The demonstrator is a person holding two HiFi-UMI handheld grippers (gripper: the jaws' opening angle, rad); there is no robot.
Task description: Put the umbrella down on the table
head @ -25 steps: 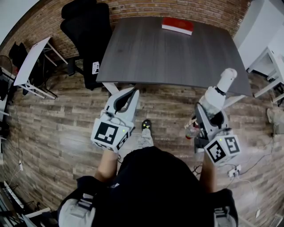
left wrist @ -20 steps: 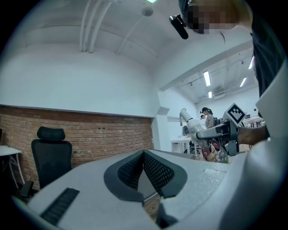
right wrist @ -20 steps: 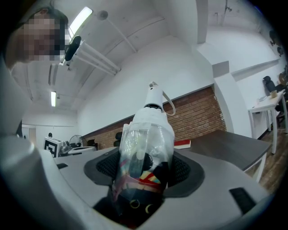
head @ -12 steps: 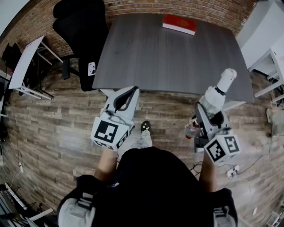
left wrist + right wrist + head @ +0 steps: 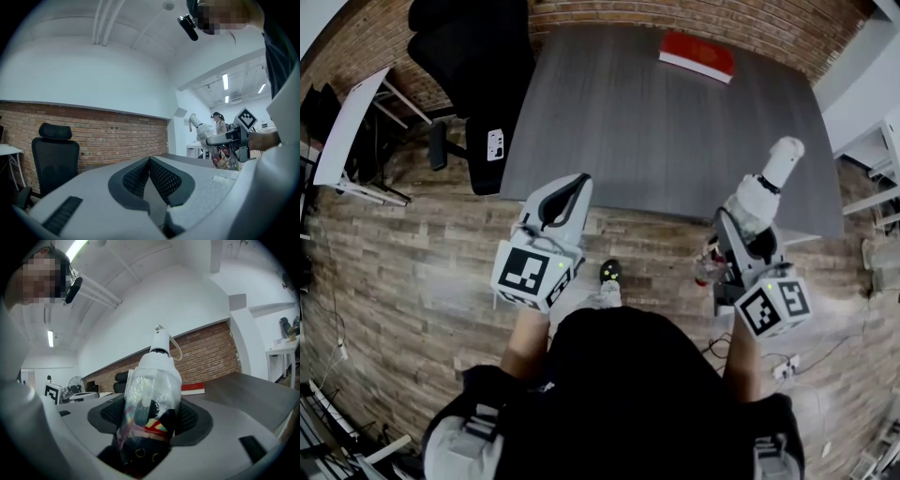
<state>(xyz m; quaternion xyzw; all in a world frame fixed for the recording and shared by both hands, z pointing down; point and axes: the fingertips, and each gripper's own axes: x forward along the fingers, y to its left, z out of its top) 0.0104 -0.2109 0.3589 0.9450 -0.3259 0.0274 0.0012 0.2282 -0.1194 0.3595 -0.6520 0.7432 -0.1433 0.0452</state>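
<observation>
A folded umbrella point(image 5: 761, 194) in a clear plastic sleeve, with a white handle and strap, points forward and level in my right gripper point(image 5: 742, 236). In the right gripper view the umbrella point(image 5: 151, 394) fills the gap between the dark pads, and the right gripper point(image 5: 150, 412) is shut on it. The white handle end reaches over the near edge of the dark grey table point(image 5: 666, 122). My left gripper point(image 5: 570, 183) hangs just short of that edge. Its pads meet with nothing between them, so the left gripper point(image 5: 150, 160) is shut.
A red book point(image 5: 697, 55) lies at the table's far side, in front of a brick wall. A black office chair point(image 5: 473, 66) stands at the table's left, with a white folding table point(image 5: 349, 131) further left. Wooden floor lies under me.
Both grippers and I have moved forward toward the table. The table's near edge has come closer, and the umbrella's handle now reaches over it. Neither gripper's jaws have changed.
</observation>
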